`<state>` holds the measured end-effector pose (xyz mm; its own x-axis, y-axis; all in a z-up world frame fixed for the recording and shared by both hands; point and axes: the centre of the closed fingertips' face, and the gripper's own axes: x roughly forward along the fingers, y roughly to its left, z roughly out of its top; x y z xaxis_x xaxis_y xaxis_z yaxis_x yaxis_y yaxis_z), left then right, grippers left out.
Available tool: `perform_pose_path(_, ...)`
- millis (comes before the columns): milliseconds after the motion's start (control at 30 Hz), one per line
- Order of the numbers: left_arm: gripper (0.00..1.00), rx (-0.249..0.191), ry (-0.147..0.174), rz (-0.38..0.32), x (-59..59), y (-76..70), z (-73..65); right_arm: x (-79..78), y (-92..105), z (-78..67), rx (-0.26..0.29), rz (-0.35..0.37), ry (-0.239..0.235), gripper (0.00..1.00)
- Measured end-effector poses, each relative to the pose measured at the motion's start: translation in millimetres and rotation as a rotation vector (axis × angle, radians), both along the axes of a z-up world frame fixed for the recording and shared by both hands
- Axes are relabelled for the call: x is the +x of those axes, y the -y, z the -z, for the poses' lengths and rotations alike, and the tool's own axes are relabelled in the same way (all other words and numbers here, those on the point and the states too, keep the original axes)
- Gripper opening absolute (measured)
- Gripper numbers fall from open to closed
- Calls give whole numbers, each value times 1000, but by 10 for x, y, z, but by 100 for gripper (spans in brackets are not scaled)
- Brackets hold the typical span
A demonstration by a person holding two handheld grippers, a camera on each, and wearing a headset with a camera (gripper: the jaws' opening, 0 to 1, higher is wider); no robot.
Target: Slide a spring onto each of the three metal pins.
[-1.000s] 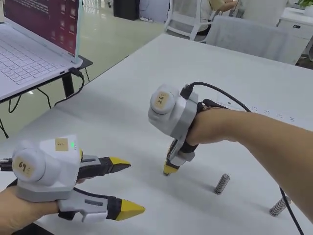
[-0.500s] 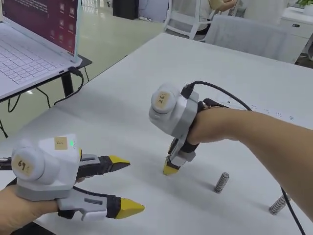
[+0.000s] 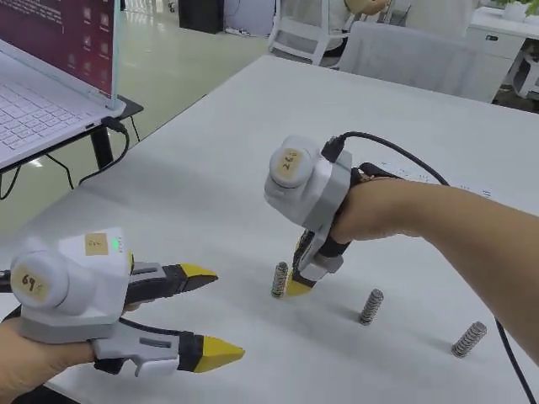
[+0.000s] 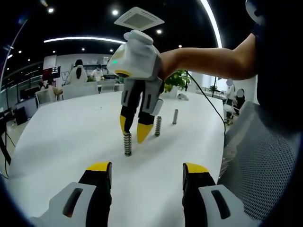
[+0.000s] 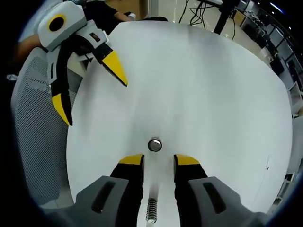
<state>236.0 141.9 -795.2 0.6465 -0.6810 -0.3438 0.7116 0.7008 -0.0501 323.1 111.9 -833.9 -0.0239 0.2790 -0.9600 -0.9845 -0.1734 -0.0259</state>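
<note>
A coiled metal spring (image 3: 280, 280) stands upright on the smooth white counter (image 3: 210, 168), just beside the right claw (image 3: 296, 287). The hand gripping that claw points it straight down, its yellow-tipped jaws slightly parted and empty. A second spring (image 3: 370, 306) and a third spring (image 3: 468, 338) stand further right. The left claw (image 3: 210, 313) is held level near the counter's front edge, jaws wide apart, holding nothing.

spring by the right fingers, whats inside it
The spring, seen from above, shows a round metal face in its top, probably a pin; the coils hide any shaft.
</note>
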Motion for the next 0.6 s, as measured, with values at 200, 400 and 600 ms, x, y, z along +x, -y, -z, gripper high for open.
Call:
perform_pose_path(200,56,1,1,7,24,15,-13,22,125,-72,27,29,4,24)
perform_pose_path(400,56,3,3,11,45,25,-29,20,249,-112,46,51,14,26)
perform_pose_path(600,57,5,-1,17,64,42,-29,37,372,-108,61,80,15,27)
